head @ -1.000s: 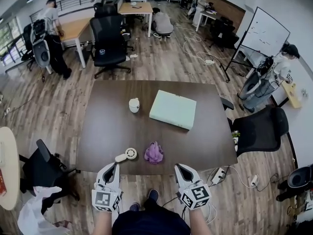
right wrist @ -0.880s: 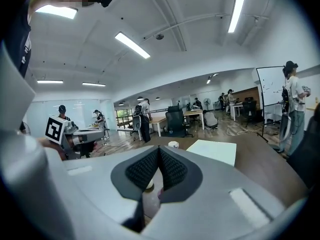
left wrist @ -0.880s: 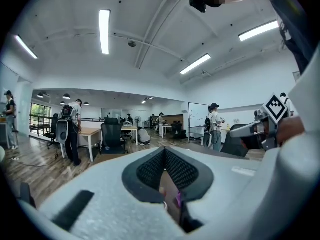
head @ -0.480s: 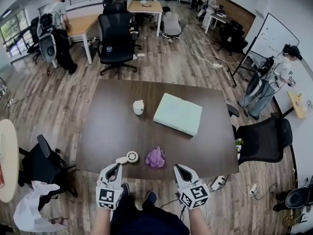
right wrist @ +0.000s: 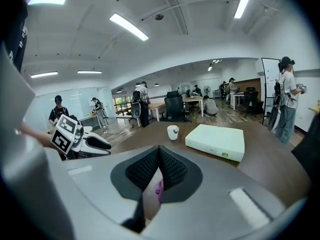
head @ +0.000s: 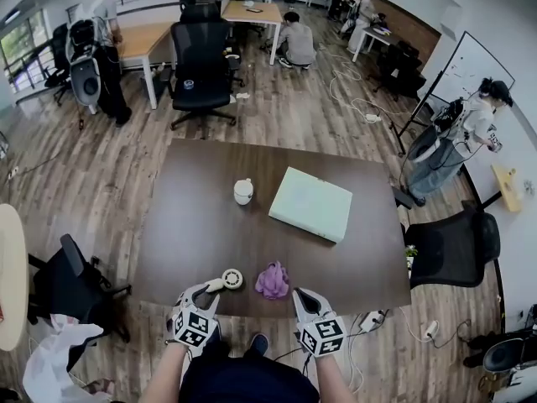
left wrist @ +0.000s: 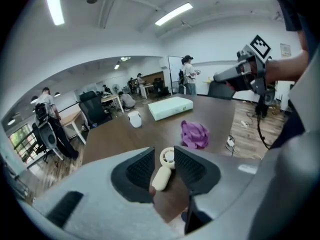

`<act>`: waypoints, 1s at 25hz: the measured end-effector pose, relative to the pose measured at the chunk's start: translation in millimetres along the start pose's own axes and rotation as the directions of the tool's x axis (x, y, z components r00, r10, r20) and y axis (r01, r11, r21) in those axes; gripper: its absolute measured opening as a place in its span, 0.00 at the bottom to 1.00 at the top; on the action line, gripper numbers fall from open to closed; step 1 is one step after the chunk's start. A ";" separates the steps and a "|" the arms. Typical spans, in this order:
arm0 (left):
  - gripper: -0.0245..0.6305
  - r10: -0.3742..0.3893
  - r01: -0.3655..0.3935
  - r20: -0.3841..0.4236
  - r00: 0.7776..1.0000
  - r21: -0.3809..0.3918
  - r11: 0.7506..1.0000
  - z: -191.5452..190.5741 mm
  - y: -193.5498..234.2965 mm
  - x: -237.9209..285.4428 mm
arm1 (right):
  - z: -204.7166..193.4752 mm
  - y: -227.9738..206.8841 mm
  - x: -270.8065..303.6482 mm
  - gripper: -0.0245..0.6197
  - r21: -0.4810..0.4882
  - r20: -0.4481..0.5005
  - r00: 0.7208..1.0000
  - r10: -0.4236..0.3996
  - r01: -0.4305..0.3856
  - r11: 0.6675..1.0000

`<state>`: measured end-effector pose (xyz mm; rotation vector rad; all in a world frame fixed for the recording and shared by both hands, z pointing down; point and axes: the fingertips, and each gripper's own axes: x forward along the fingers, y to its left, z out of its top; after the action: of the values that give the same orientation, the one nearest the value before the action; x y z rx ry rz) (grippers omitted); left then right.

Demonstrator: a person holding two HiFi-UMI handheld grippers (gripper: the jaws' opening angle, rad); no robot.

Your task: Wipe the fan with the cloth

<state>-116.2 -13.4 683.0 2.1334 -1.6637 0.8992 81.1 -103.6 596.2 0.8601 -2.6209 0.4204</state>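
Lowering both hands toward the near edge of the worktop [head: 193, 217], we bring the left gripper [head: 204, 295] down to the fan [head: 227, 280]. Its jaws have just been opening, so the fan now sits between them, not yet pinched. Our right gripper [head: 304, 299] has its jaws closed and empty just short of the cloth [head: 273, 280], so we judge grasping the fan comes first.
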 end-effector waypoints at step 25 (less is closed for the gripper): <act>0.42 -0.329 0.385 -0.386 0.862 0.075 0.920 -137.8 12.9 110.7 | -83.5 -28.5 93.9 0.23 0.010 -0.292 0.955 -0.051 0.056 0.998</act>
<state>-153.8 -22.6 856.0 2.1030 -1.0016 1.2384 47.2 -141.8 714.5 0.8046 -2.3212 0.5155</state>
